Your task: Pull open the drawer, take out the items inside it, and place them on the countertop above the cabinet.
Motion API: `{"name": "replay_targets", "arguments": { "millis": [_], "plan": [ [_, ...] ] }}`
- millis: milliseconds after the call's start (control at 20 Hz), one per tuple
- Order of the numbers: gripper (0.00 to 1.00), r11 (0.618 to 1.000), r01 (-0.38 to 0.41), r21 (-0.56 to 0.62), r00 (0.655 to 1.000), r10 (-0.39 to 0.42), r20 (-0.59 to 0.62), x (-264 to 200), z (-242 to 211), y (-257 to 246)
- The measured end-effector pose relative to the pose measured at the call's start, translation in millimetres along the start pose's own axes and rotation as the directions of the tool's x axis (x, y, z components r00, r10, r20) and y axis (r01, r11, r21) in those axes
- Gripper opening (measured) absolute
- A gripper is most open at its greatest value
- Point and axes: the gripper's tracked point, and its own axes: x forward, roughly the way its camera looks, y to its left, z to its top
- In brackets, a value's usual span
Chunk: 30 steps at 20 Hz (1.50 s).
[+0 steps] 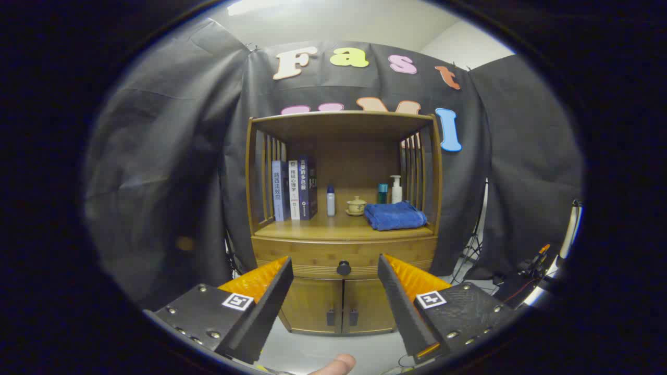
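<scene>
Drawer [344, 259] closed, one knob [343, 268] beyond open tool [336, 271] fingers.

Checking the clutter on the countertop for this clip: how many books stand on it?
3, upright side by side at the countertop's left end: a pale blue book, a white book, a dark book. None seems hidden.

1. Black cloth [172, 172] drapes the booth's walls.
2. A white ceiling [338, 21] shows above, with a bright light [255, 6].
3. The floor [333, 349] is pale grey.
4. A tripod [471, 245] stands at right.
</scene>
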Motion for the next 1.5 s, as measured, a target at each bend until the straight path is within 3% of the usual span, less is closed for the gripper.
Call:
{"name": "replay_targets", "arguments": {
  "millis": [1050, 1500],
  "plan": [
    [0.98, 0.999, 0.044, -0.031, 0.999, -0.045, -0.011, 9, -5, 6],
    [0.98, 0.997, 0.066, -0.036, 0.996, -0.068, -0.063, 80, -50, -10]
  ]
}}
